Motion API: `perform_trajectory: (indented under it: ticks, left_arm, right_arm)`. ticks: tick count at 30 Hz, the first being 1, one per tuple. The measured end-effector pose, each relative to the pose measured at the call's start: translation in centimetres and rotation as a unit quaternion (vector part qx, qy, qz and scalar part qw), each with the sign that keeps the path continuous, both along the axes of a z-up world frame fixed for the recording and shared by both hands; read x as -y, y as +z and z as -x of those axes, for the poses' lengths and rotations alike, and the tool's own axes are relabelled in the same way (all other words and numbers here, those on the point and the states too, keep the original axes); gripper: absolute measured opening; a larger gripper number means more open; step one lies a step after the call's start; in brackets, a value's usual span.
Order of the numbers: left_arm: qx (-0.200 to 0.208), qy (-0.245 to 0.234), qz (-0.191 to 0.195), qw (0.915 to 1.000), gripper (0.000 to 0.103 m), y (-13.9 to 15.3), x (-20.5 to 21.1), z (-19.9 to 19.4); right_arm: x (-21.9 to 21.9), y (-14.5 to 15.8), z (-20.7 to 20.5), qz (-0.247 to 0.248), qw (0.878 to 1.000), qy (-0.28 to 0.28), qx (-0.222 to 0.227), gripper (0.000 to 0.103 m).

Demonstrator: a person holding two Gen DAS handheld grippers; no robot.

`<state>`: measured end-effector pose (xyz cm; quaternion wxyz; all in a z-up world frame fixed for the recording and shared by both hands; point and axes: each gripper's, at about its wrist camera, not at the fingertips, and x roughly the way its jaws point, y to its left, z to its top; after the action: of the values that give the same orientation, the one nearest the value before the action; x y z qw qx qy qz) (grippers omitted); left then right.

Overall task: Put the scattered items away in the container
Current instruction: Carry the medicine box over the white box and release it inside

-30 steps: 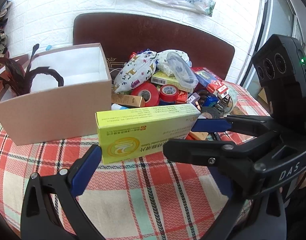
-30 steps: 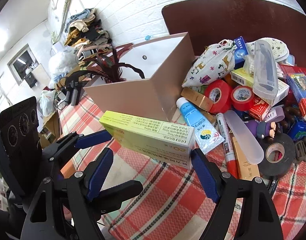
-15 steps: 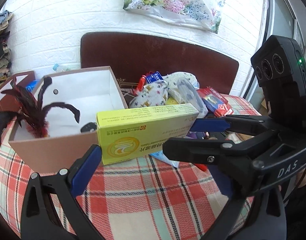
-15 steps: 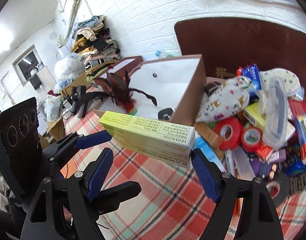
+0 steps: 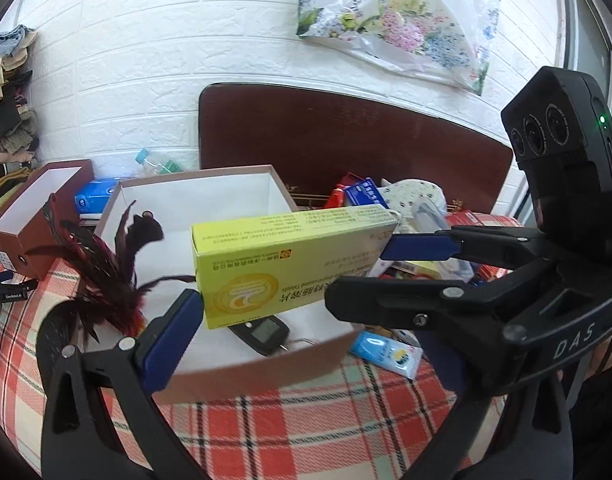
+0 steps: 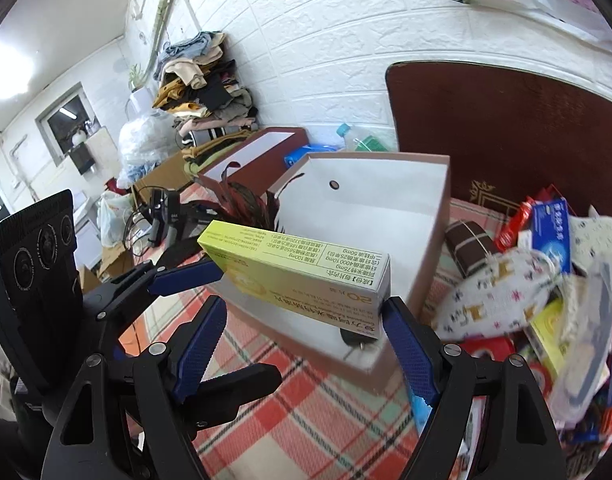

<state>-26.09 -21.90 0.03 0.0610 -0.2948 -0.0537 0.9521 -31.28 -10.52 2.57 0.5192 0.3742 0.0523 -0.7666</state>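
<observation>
Both grippers are black plastic with silver screws, blue ribbed fingers (image 6: 406, 344) and white "DAS" lettering.

Both grippers, left gripper (image 5: 289, 280) and right gripper (image 6: 306, 316), are angling downward, fingers (image 5: 173, 332) each clamping one shared box end.

The yellow-green tablet box (image 5: 289, 264), gripped endwise between two grippers, hangs above the open cardboard box (image 5: 265, 372).
</observation>
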Motion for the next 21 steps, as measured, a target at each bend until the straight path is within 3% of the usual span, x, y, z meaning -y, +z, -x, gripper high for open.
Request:
perform_trajectory:
  ticks: [17, 21]
  left_arm:
    - [0.053, 0.026, -0.019, 0.9981, 0.102, -2.8, 3.8, 4.9]
    - [0.058, 0.029, 0.002, 0.9979, 0.102, -3.0, 3.2, 5.1]
  right_arm:
    - [5.6, -3.5, 4.6, -0.032, 0.998, 0.017, 0.042, 0.084]
    - [5.5, -3.5, 4.6, -0.026, 0.999, 0.012, 0.037, 0.095]
